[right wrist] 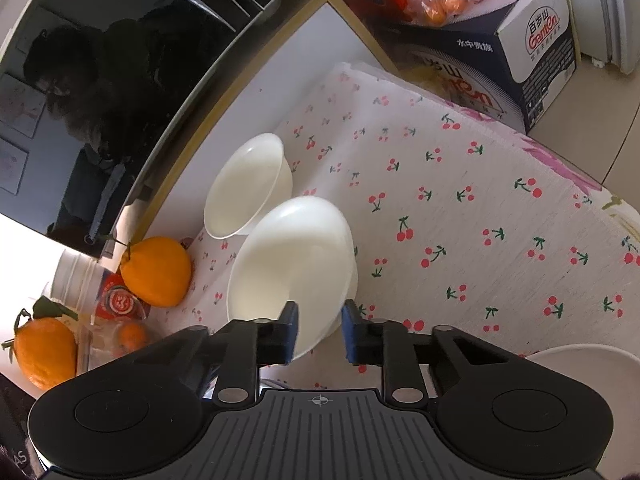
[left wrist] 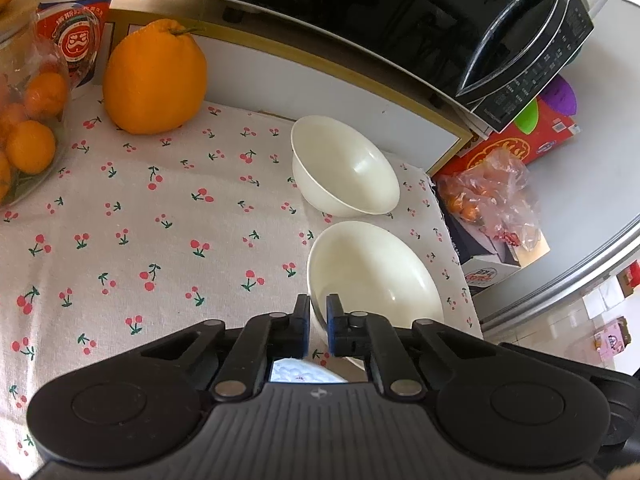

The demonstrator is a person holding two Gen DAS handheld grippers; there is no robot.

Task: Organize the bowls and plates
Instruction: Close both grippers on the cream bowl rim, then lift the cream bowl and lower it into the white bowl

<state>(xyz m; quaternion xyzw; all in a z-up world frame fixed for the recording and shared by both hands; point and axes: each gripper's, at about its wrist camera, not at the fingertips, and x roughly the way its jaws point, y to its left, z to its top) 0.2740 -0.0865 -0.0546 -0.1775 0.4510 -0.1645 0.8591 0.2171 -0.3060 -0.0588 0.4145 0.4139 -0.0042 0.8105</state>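
Two cream bowls stand on the cherry-print cloth. In the left wrist view the near bowl (left wrist: 372, 276) is right in front of my left gripper (left wrist: 318, 312), whose blue-padded fingers are shut on its near rim. The far bowl (left wrist: 344, 166) stands behind it by the white board. In the right wrist view my right gripper (right wrist: 318, 320) is open, its fingers straddling the rim of the near bowl (right wrist: 292, 260), without pinching it. The far bowl (right wrist: 248, 184) lies beyond. The rim of a white plate (right wrist: 584, 356) shows at the lower right.
A black microwave (left wrist: 400, 12) overhangs the back. A large orange (left wrist: 154, 78) and a bag of small oranges (left wrist: 28, 128) sit at the left. Boxes and a bag of fruit (left wrist: 492, 196) stand past the table's right edge. Bare cloth (right wrist: 480, 220) lies to the right of the bowls.
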